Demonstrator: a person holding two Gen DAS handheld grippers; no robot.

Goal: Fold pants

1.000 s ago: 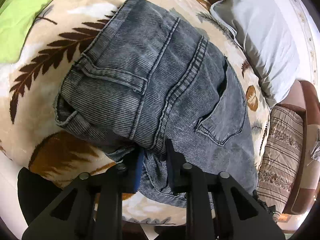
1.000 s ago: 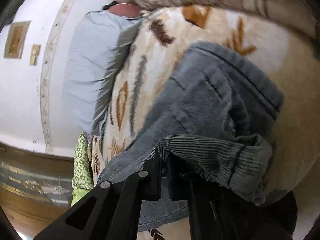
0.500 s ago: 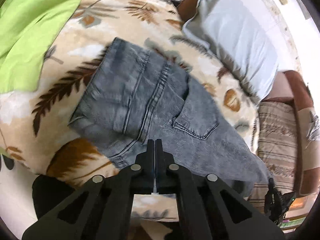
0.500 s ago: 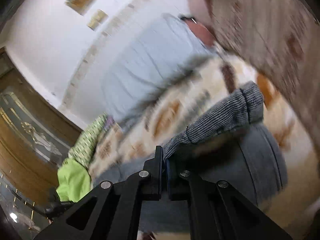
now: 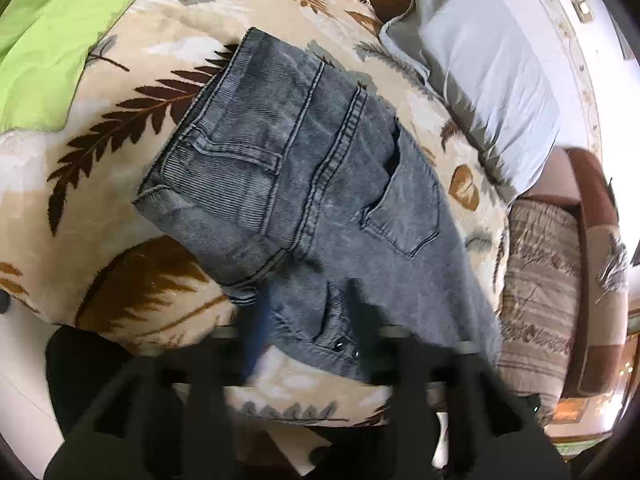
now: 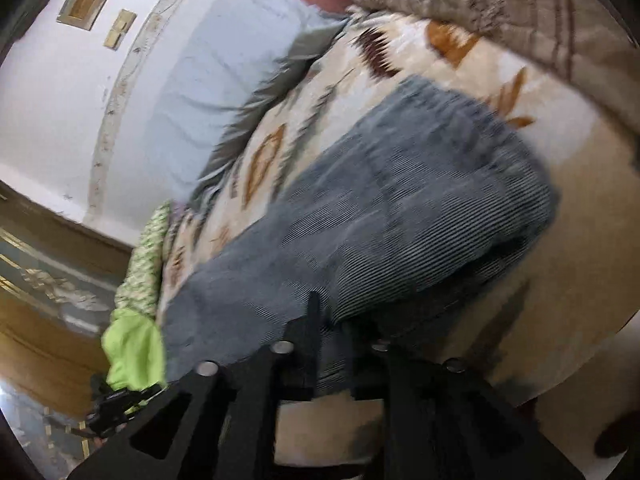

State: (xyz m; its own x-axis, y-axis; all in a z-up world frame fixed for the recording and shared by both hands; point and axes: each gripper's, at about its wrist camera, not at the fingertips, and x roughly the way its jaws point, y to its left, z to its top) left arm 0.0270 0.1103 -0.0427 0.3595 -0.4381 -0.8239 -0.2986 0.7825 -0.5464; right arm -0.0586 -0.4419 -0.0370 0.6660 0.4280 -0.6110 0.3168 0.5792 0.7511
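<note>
Left gripper (image 5: 308, 332): jaws have just been opening and stand apart, blurred, at 6 o'clock of the left wrist view; the near edge of the pants (image 5: 304, 184) shows in the gap, but neither finger presses on it, so nothing is held.
Right gripper (image 6: 334, 344): jaws have also just been opening, to a narrower gap, at 6 o'clock of the right wrist view; denim lies just ahead of and between the fingers, with no pinch that can be made out through the blur.
Pants, place: a folded grey-blue denim bundle in the middle of the bed (image 5: 120, 208), on its leaf-print blanket, running from about 10 o'clock to 5 o'clock in the left wrist view.
Pants, shape: back pocket and seams face up; one layer is turned over the other, with its free edge at 8 o'clock.
Progress, judged: folding looks finished or nearly so, as the bundle is compact, lies flat and is let go by both grippers.
Left to do, judged: at most a smoothing of the loose lower corner near 6 o'clock, where the layers look uneven.
Count, pants: one pair.
Count, grippers: two, one per view.
Count, pillow (image 5: 480, 68): one pale blue pillow at 1 o'clock.
Count, green cloth (image 5: 52, 28): one at 10 o'clock.
Count, striped quilt (image 5: 540, 280): one at 4 o'clock.
</note>
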